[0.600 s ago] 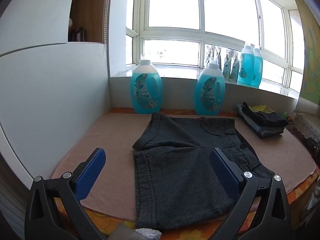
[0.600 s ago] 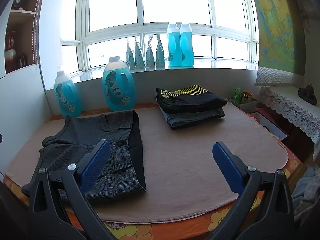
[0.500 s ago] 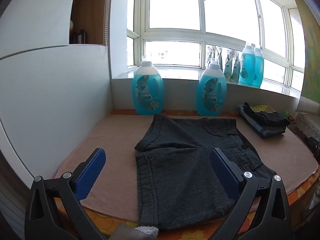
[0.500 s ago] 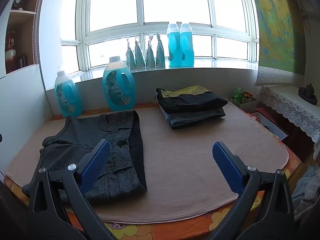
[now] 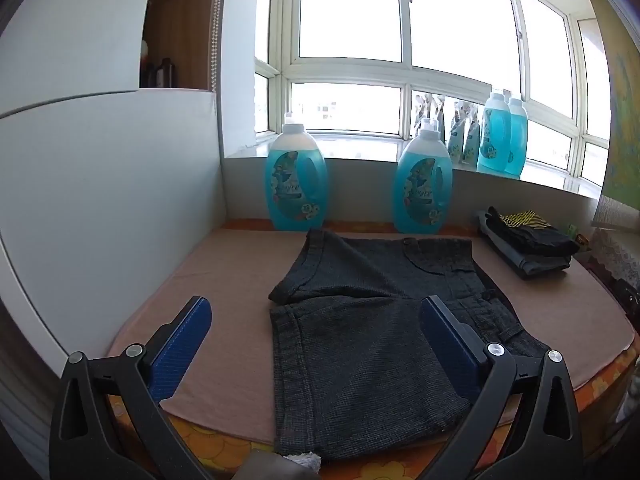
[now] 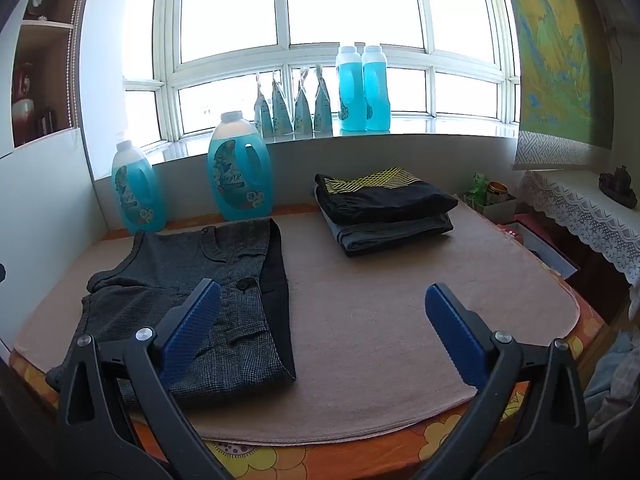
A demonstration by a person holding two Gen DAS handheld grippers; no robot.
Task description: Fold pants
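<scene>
Because the dark grey shorts (image 5: 372,336) lay spread flat with one leg hem hanging over the near edge of the beige mat (image 6: 380,312), a careless pinch looked likely to catch only the top layer, so that the fold would drag crooked and leave the two legs misaligned. Both tools were spread wide and held nothing: the left gripper (image 5: 316,328) hovered above the near leg, its blue pads (image 5: 182,344) well apart, and the right gripper (image 6: 324,316) hung over the waistband side and the bare mat beside it, equally empty. A second risk seemed to be the mat itself (it appeared to be a loose cloth over an orange flowered cover (image 6: 360,456)), which could bunch or slide if the fabric were pulled rather than lifted. The waistband, with its button (image 6: 241,285) and dark lining turned out, might also resist a clean crease.

Further back on the mat, well apart from the shorts, sat a stack of folded clothes (image 6: 384,212), black on top with a yellow patterned band. Two large blue detergent bottles (image 5: 295,178) stood against the low wall behind the shorts. On the windowsill (image 6: 440,130) above were two taller blue bottles (image 6: 362,88) and a row of small pouches (image 6: 292,108). Bright windows filled the background, a white panel closed the left side, and a lace-edged cloth (image 6: 576,208) covered furniture to the right.
</scene>
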